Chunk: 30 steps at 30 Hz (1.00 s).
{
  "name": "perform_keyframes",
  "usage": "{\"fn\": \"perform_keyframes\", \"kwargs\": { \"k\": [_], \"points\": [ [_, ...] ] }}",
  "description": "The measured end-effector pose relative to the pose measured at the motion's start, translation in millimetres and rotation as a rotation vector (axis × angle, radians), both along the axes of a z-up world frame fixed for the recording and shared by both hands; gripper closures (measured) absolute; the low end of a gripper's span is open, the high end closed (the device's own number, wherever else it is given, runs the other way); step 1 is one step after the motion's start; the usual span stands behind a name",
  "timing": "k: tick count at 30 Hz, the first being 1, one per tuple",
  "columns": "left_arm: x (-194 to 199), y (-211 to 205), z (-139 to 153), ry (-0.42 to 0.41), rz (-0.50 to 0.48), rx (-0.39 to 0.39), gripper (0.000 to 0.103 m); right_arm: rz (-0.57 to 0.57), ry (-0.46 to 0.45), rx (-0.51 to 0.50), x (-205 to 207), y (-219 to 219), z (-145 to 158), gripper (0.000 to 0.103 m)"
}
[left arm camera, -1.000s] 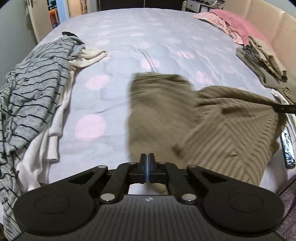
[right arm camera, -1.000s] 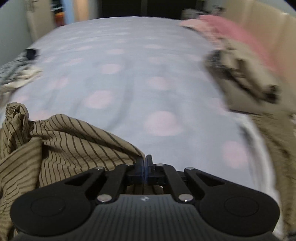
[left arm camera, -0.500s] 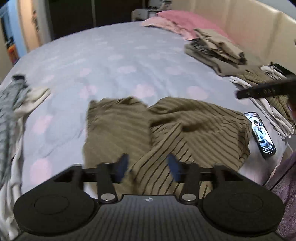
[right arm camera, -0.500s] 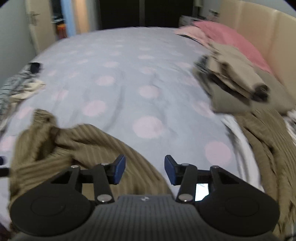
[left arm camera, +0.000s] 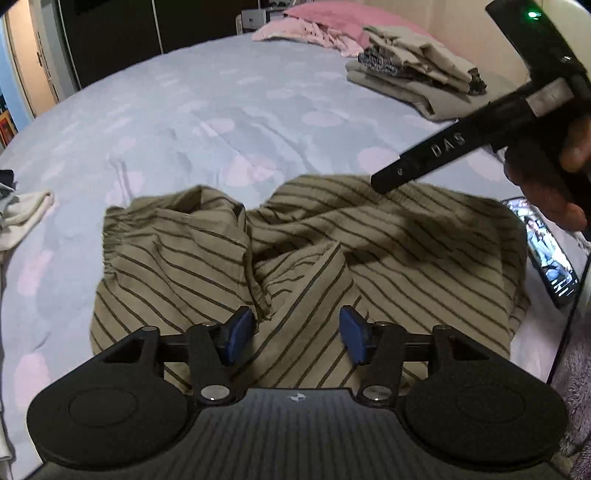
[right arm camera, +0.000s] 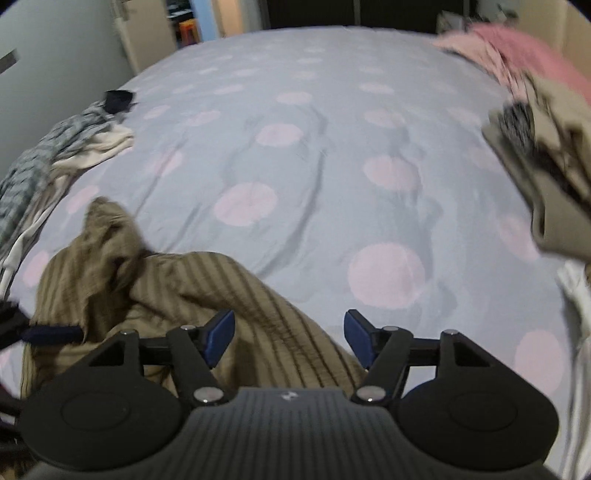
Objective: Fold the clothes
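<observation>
An olive garment with dark stripes [left arm camera: 332,254] lies crumpled near the front edge of the bed. It also shows in the right wrist view [right arm camera: 184,295], blurred. My left gripper [left arm camera: 297,334] is open and empty just above its near part. My right gripper [right arm camera: 290,338] is open and empty over the garment's right edge. The right gripper's body also shows in the left wrist view [left arm camera: 480,125], held by a hand above the garment's far right side.
A stack of folded clothes [left arm camera: 413,74] sits at the far right, a pink pillow [left arm camera: 325,18] behind it. A grey striped and white pile [right arm camera: 55,155] lies at the left. A lit phone [left arm camera: 550,254] lies by the bed's right edge.
Both grippers were shut on the striped garment a second ago; both have opened and let it drop onto the bed. The left view has swung to the right.
</observation>
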State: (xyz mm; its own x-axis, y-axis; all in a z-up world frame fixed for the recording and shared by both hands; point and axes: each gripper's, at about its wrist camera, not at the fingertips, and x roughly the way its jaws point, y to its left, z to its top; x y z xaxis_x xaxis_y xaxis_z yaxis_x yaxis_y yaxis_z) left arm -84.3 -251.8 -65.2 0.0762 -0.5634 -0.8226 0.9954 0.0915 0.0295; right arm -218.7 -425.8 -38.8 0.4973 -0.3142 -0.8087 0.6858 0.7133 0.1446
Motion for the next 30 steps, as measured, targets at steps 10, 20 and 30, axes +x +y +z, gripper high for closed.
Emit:
{"fn": "perform_keyframes", "kwargs": {
  "k": [10,20,30],
  "points": [
    [10,12,30,0.031,0.06,-0.068,0.102,-0.075,-0.059,0.087,-11,-4,-5,0.102],
    [49,68,147,-0.055,0.226,-0.275,0.103,-0.24,-0.273,-0.069,-57,3,82,0.103],
    [105,143,133,-0.212,0.488,0.081,0.103,-0.273,0.074,-0.052,-84,22,65,0.103]
  ]
}}
